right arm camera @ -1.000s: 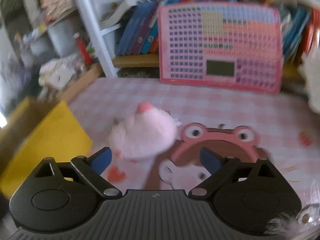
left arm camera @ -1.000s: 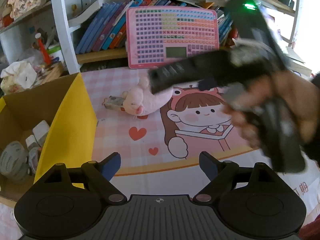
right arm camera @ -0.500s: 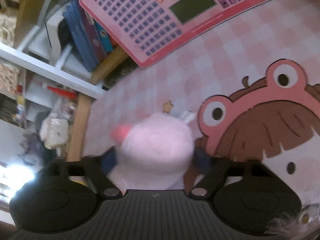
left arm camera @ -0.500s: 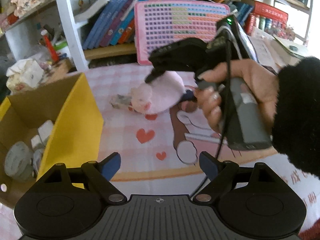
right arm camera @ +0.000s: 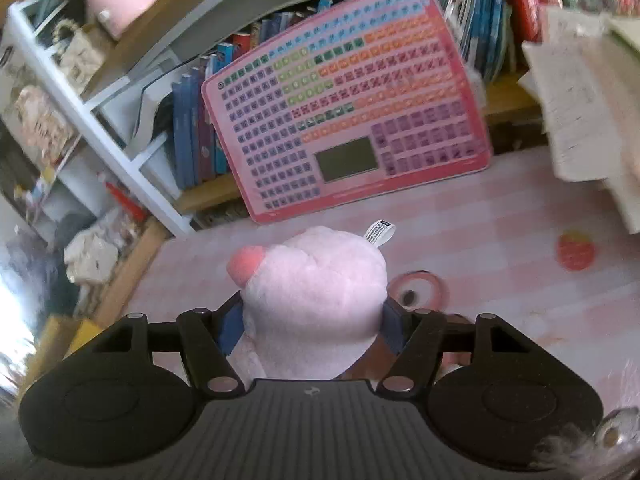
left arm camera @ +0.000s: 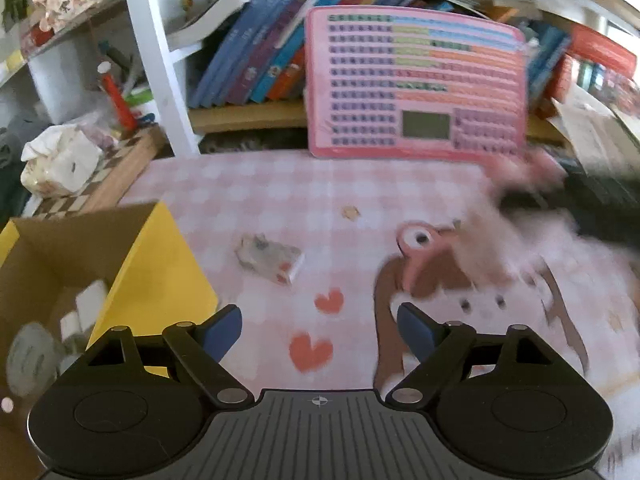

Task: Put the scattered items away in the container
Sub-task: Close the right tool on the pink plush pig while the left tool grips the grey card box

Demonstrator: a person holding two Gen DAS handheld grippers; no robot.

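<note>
My right gripper point(right arm camera: 310, 322) is shut on a pink plush toy point(right arm camera: 316, 292) and holds it up off the pink checked mat point(right arm camera: 500, 216). In the left wrist view the toy is a pink blur point(left arm camera: 520, 208) at the right, with the dark right gripper beside it. My left gripper point(left arm camera: 320, 326) is open and empty, low over the mat. The yellow-flapped cardboard box point(left arm camera: 156, 272) stands at the left with several items inside. A small crumpled packet point(left arm camera: 270, 258) lies on the mat point(left arm camera: 320, 200) ahead of the left gripper.
A pink button board point(left arm camera: 416, 88) leans against the bookshelf point(left arm camera: 248, 72) at the back. A white shelf post point(left arm camera: 160, 64) and a tissue pile point(left arm camera: 60, 164) are at the left. A small star-shaped scrap point(left arm camera: 351, 212) lies on the mat. An open book point(right arm camera: 588, 108) sits at the right.
My right gripper closed on the pink plush toy and lifted it off the mat to the right. The packet that lay beside the toy is now uncovered.
</note>
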